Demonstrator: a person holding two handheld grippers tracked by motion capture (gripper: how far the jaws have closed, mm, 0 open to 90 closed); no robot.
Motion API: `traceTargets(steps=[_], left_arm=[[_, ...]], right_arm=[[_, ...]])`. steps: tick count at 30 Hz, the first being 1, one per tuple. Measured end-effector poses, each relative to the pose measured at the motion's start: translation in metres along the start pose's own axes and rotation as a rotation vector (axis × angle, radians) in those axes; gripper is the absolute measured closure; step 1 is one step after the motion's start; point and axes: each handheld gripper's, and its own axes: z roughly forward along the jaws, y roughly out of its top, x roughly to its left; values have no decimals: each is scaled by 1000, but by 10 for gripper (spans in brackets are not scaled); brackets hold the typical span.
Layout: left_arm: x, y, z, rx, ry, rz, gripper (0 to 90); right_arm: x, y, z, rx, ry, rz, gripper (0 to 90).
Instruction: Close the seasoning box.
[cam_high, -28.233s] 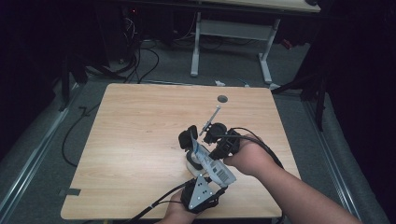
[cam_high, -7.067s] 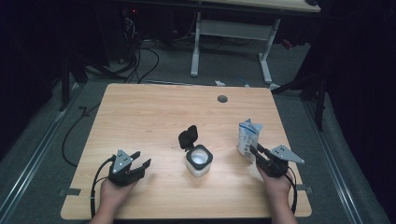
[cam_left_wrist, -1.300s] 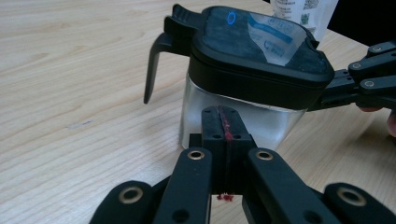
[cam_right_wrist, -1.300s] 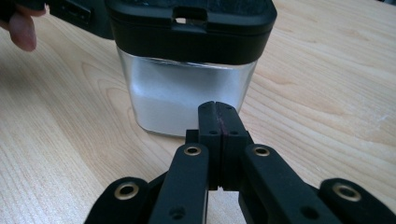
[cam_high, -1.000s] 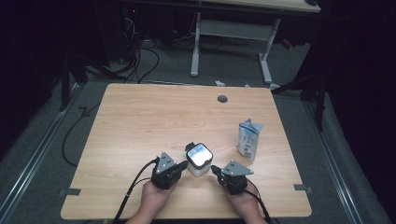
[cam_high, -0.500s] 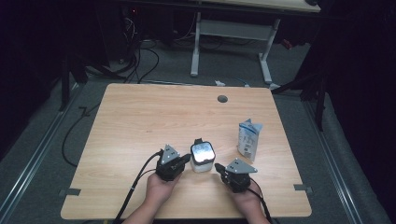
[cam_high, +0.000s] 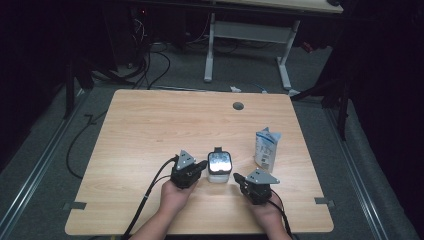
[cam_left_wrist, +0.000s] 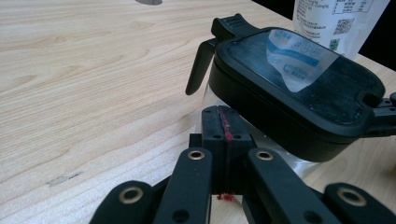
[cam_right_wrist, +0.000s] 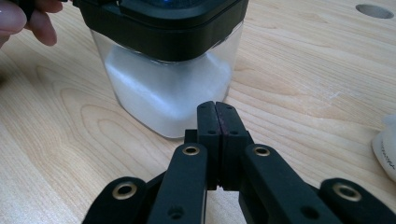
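Lid now down on the jar; both grippers closing in at its sides.

Desk (cam_high: 150, 125): clear jar (cam_high: 219, 170) of white powder near the front edge, black lid (cam_left_wrist: 299, 88) flat where it stood open seconds ago, milk carton (cam_high: 265, 149) nearby. Left gripper (cam_high: 199, 167) and right gripper (cam_high: 239, 177), jaws together, empty; probably pressing or latching next.

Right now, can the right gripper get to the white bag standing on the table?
Probably yes. The right gripper, jaws shut, sits beside the jar, and only bare table lies between it and the white bag. It would need to open first.
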Motion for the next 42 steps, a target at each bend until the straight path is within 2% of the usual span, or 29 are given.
traceTargets(steps=[13, 20, 33, 42], left_arm=[[1, 1, 3, -1, 1, 7, 900], [3, 2, -3, 3, 22, 26, 881], [21, -11, -42, 19, 67, 59, 809], [44, -26, -82, 32, 120, 60, 708]], right_arm=[[-3, -1, -1, -3, -3, 9, 890], [-4, -1, -2, -7, -4, 10, 883], [-3, -1, -2, -6, -5, 12, 848], [-2, -1, -1, -3, -10, 9, 808]])
